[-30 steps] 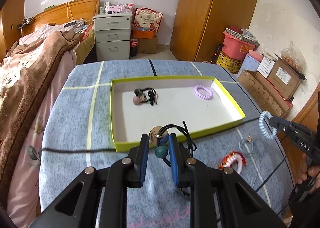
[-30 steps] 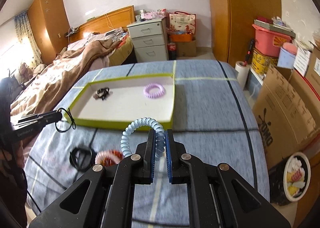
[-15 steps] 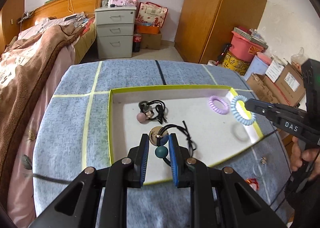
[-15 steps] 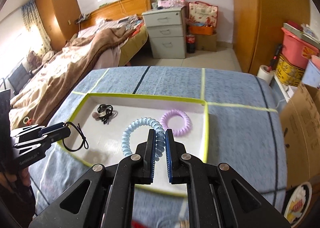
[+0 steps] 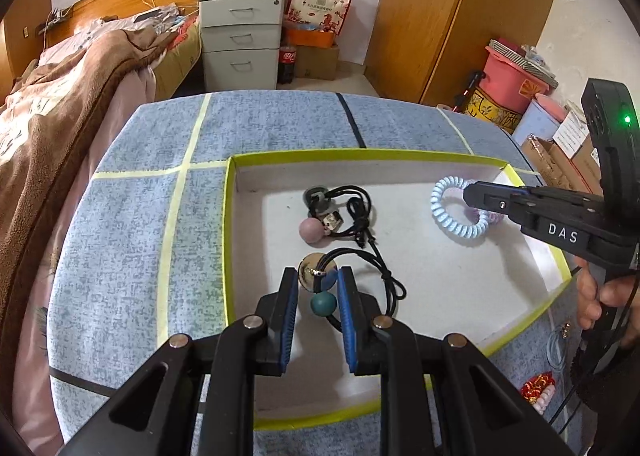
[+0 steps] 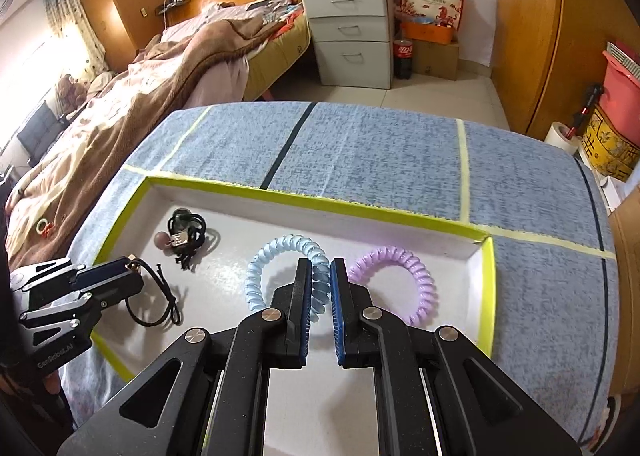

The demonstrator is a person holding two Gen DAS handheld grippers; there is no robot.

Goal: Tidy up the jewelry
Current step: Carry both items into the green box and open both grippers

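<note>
A white tray with a yellow-green rim (image 5: pixel 229 216) (image 6: pixel 487 288) lies on the blue cloth. My left gripper (image 5: pixel 318 284) is shut on a black cord hair tie with a teal bead and gold disc (image 5: pixel 322 302), low over the tray's near left part; it also shows in the right wrist view (image 6: pixel 154 296). My right gripper (image 6: pixel 320 268) is shut on a light blue spiral hair tie (image 6: pixel 280 252) (image 5: pixel 452 216), just above the tray floor beside a purple spiral hair tie (image 6: pixel 400 284). Another black hair tie with a pink bead (image 5: pixel 332 216) (image 6: pixel 182 234) lies in the tray.
On the cloth right of the tray lie a red and white bracelet (image 5: pixel 540 396) and a thin clear ring with a small charm (image 5: pixel 558 344). A bed (image 6: pixel 140 96) stands close on the left. Drawers (image 5: pixel 240 44), a wardrobe and boxes stand behind.
Both grippers have moved forward and down into the tray with their hair ties. The blue spiral tie now hangs next to the purple one.
</note>
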